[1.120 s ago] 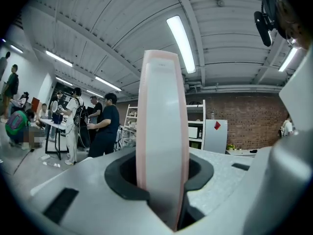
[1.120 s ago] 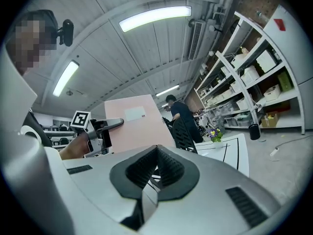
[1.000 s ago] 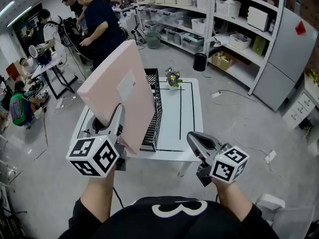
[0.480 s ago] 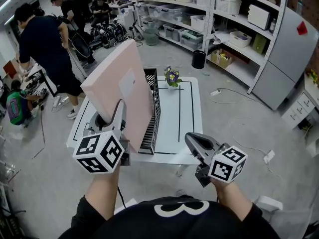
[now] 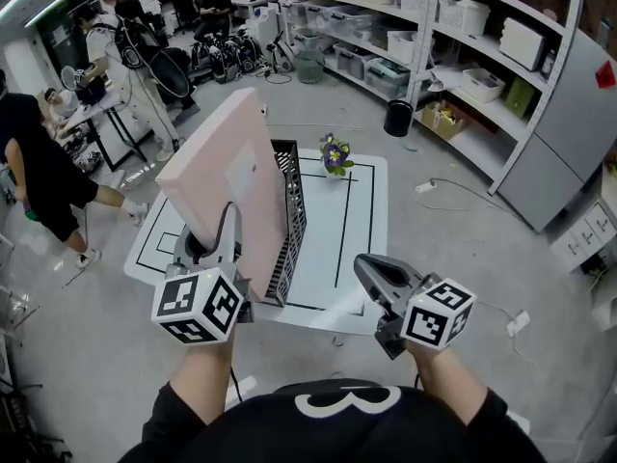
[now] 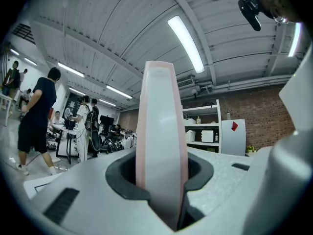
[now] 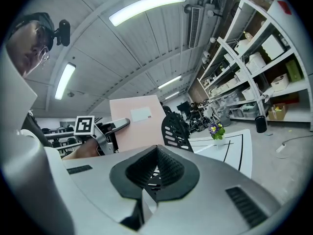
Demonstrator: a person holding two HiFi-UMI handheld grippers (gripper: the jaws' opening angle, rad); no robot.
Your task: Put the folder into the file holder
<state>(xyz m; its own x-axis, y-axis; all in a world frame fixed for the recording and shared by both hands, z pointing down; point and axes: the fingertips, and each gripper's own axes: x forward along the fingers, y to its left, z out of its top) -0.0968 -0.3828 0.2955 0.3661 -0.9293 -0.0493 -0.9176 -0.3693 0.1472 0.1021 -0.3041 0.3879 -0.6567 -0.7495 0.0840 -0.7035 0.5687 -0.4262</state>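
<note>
Grey concrete floor [image 5: 482,258] surrounds a low white table [image 5: 352,249] marked with black lines. At its near edge the right gripper [image 5: 369,270], grey plastic with ribbed black pads, has its jaws pressed together on nothing. The left gripper [image 5: 228,222] pinches the near edge of the folder [image 5: 227,177], a thick, matte pink slab that stands tilted over the table's near-left part. A pale rectangular label [image 5: 244,173] on it shows no readable writing. The folder's lower edge sits against the holder [image 5: 290,210], a black perforated rack; whether it is in a slot cannot be told. Purple flowers [image 5: 335,152] stand at the far edge. White shelving [image 5: 463,37] with plastic bins lines the back.
</note>
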